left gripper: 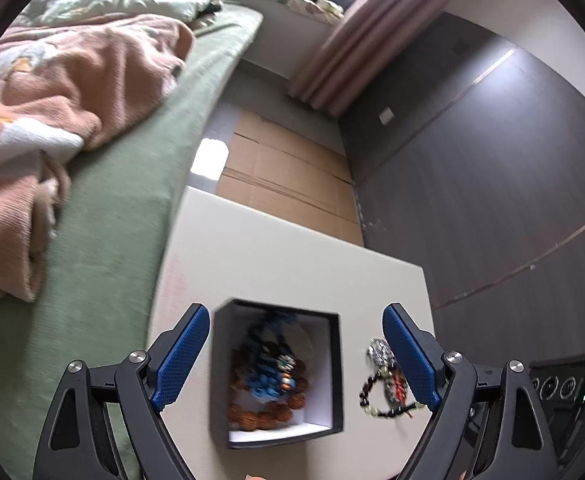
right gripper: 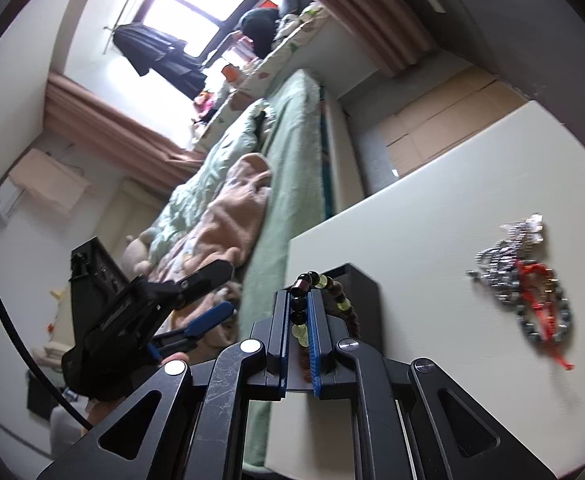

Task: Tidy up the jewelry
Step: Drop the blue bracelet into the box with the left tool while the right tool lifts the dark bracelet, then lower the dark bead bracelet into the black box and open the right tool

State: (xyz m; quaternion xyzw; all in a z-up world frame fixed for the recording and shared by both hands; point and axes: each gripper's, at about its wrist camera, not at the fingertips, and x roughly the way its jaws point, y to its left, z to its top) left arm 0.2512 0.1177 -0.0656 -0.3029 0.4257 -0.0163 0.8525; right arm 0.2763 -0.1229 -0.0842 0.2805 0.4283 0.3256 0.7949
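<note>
A black box [left gripper: 276, 372] with a white inside sits on the white table [left gripper: 292, 256]; it holds brown bead strands and blue jewelry [left gripper: 270, 376]. My left gripper [left gripper: 294, 348] is open, its blue fingers either side of the box, above it. A pile of jewelry [left gripper: 384, 380] lies right of the box; in the right wrist view it shows as silver, dark-bead and red pieces [right gripper: 524, 280]. My right gripper [right gripper: 297, 312] is shut on a bead bracelet [right gripper: 320, 292] of dark and pale green beads, held beside the box [right gripper: 362, 300].
A bed with green cover [left gripper: 132, 200] and pink blanket [left gripper: 52, 92] runs along the table's left. Cardboard [left gripper: 288, 176] lies on the floor beyond the table. A dark wardrobe wall [left gripper: 492, 200] stands right. The left gripper shows in the right wrist view [right gripper: 196, 300].
</note>
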